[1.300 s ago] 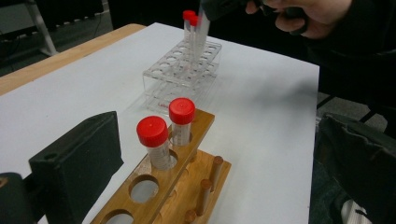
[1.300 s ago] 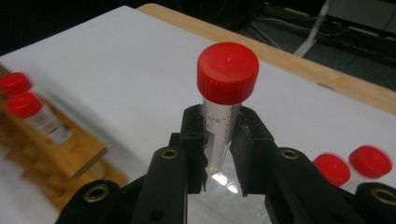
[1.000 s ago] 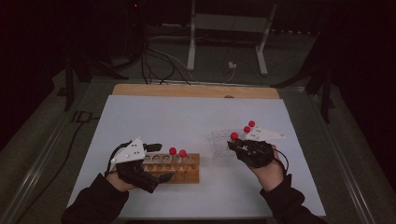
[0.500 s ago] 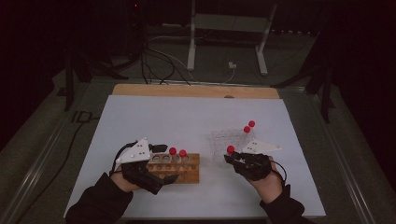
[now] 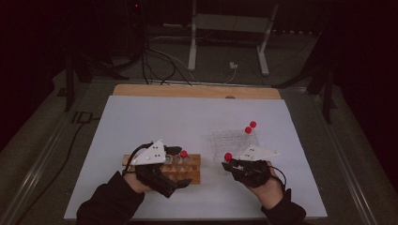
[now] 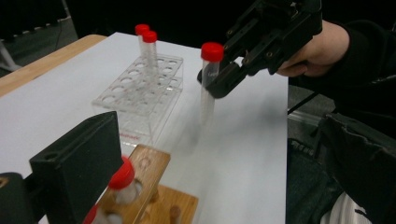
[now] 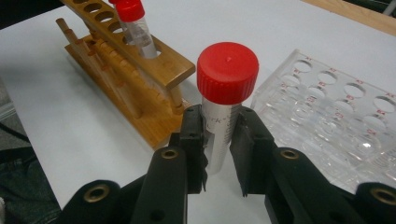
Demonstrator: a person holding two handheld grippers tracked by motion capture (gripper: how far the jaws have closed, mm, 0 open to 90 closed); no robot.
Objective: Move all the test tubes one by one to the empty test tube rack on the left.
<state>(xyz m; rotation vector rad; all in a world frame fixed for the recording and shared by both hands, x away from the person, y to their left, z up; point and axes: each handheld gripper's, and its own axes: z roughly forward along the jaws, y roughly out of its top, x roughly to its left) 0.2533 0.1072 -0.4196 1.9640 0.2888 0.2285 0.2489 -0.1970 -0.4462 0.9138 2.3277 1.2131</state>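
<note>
Holding a red-capped tube point(image 7: 223, 119) upright between both jaws, right gripper point(image 5: 244, 167) now sits lower and nearer the table's front edge than a second ago, tube carried off the clear rack point(image 5: 233, 140) into the gap between that rack and the wooden rack point(image 5: 187, 168). Pinched just under the cap, lower end of tube hanging free above the white table point(image 5: 155, 117). Two more capped tubes point(image 5: 250, 127) standing at the clear rack's far side, unchanged. Only one red cap now seen at the wooden rack in the high view, against two earlier; second cap partly visible low in the left gripper view.

Faint printed scale on the held tube, too blurred to read. Small red characters beside the clear rack's holes, likewise unreadable.

Left gripper point(image 5: 162, 164) resting against the wooden rack's near-left side, one broad black jaw beside a capped tube point(image 6: 122, 179) seated in it; gap or grip cannot be judged. Right hand point(image 6: 317, 44) wrapped round its gripper, forearm entering from below.
</note>
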